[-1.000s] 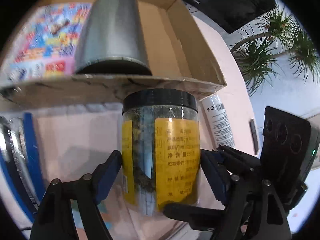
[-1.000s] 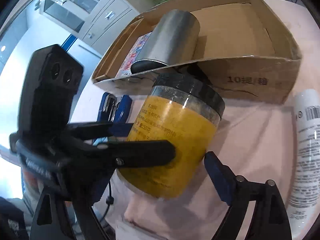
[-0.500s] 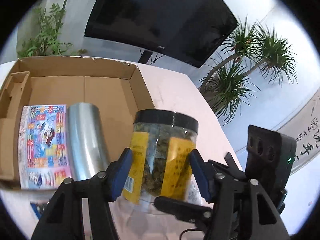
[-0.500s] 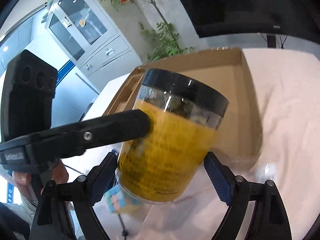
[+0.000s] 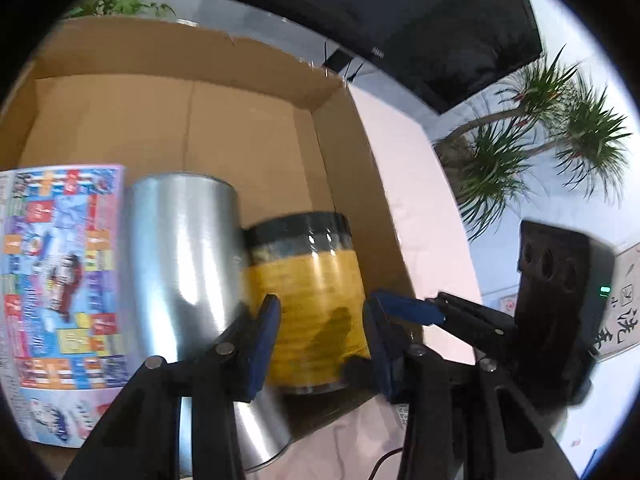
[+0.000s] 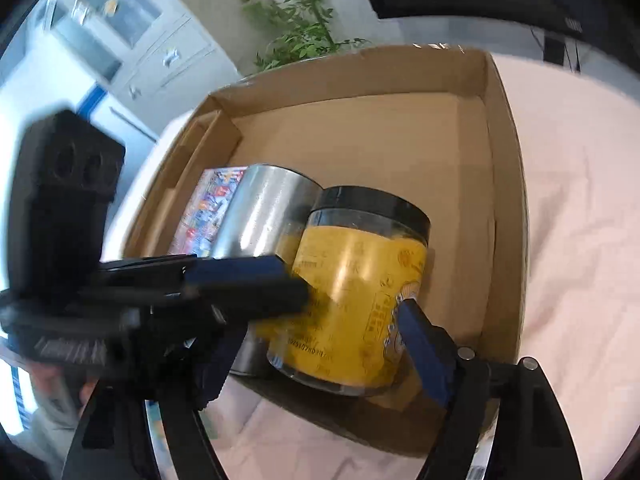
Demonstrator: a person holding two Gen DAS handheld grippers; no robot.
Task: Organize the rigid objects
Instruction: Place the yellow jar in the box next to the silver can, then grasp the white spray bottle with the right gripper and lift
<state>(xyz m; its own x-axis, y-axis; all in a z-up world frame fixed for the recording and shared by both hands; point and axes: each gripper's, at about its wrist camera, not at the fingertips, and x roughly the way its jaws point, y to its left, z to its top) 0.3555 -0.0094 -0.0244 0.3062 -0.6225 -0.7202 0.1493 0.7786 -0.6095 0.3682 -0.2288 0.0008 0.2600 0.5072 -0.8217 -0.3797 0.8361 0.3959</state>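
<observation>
Left wrist view showed the clear plastic jar with a black screw lid and yellow label [image 5: 306,296] standing inside the shallow brown cardboard box [image 5: 248,92], near its front right corner; the left gripper [image 5: 320,344] pinched the jar's lower half, a blue pad [image 5: 266,340] pressed on each side; just beside the jar, and seemingly touching it, lay the shiny silver metal cylinder [image 5: 180,264] on its side; left of that lay the flat, brightly printed colourful packet [image 5: 60,280] on the box floor. Right wrist view showed the same jar [image 6: 356,300] slightly tilted, the cylinder [image 6: 264,212] and packet [image 6: 210,208] behind it within the box [image 6: 504,208]; the right gripper [image 6: 320,344] straddled the jar, its right blue pad [image 6: 424,352] against the label; its other finger was hidden behind the left gripper's body, so whether it truly clamped the jar I could not tell; the box rested on a pale pink tablecloth [image 6: 576,240]; a dark flat screen [image 5: 420,20] and spiky green plants [image 5: 540,128] stood beyond.
</observation>
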